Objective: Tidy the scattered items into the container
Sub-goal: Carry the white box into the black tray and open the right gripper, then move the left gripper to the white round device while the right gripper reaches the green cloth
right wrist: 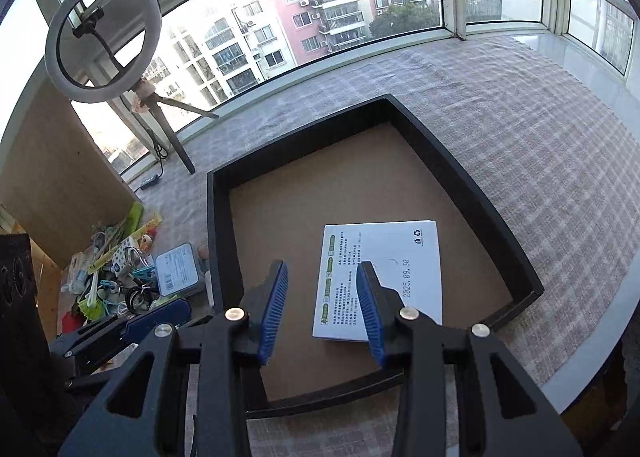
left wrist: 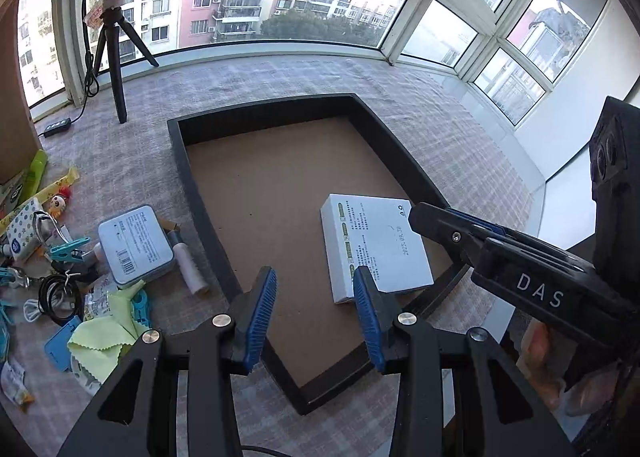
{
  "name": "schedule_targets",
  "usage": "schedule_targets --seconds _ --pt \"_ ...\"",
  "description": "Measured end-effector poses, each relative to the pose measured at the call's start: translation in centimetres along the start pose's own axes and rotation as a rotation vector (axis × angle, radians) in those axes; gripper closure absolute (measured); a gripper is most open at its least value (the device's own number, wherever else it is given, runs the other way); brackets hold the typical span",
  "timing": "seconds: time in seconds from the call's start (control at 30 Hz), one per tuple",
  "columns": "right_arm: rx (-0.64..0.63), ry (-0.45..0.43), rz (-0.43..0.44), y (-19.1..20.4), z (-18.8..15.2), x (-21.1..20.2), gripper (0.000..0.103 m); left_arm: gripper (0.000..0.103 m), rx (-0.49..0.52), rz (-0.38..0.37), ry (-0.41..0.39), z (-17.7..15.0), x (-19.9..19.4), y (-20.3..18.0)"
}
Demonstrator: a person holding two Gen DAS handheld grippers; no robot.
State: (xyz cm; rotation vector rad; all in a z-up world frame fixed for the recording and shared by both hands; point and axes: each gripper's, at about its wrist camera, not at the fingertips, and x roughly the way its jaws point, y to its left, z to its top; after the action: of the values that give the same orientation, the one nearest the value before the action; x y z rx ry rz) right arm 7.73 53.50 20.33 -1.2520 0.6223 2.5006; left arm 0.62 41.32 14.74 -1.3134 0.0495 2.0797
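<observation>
The black tray (left wrist: 192,193) sits on the checked cloth (left wrist: 440,125), and one white box (left wrist: 376,245) already lies flat inside it (the only thing put away, I'd judge). Everything else is heaped left of the tray; the grey tin (left wrist: 134,243) is nearest. My left tongs (left wrist: 316,309) and right tongs (right wrist: 322,307) both stand apart, holding nothing. Next, I'd swing left and down onto that tin.

Inside the shallow black-walled cardboard tray (right wrist: 218,241): flat white printed box (right wrist: 384,277), near right. Left of tray, on checked tablecloth (right wrist: 520,145): scattered clutter pile (left wrist: 60,257).
</observation>
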Motion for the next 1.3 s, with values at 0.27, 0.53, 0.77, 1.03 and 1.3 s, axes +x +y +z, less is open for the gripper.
schedule_targets --seconds 0.27,0.53,0.77,1.03,1.3 --pt "-0.255 0.044 0.121 8.4 -1.7 2.4 0.061 0.066 -0.136 0.130 -0.009 -3.0 -3.3 9.1" --pt "-0.360 0.148 0.183 13.8 -4.3 6.1 0.061 0.066 -0.284 0.241 0.008 -6.5 -5.7 17.4" --pt "-0.419 0.219 0.197 16.3 -6.1 8.7 0.061 0.066 -0.312 0.249 0.051 -8.8 -5.2 19.3" --pt "-0.432 0.265 0.207 17.7 -7.1 10.5 0.061 0.066 -0.296 0.230 0.091 -9.0 -3.7 19.2" --pt "-0.391 0.317 0.218 18.0 -7.2 12.4 0.061 0.066 -0.272 0.205 0.127 -8.6 -1.8 19.0"
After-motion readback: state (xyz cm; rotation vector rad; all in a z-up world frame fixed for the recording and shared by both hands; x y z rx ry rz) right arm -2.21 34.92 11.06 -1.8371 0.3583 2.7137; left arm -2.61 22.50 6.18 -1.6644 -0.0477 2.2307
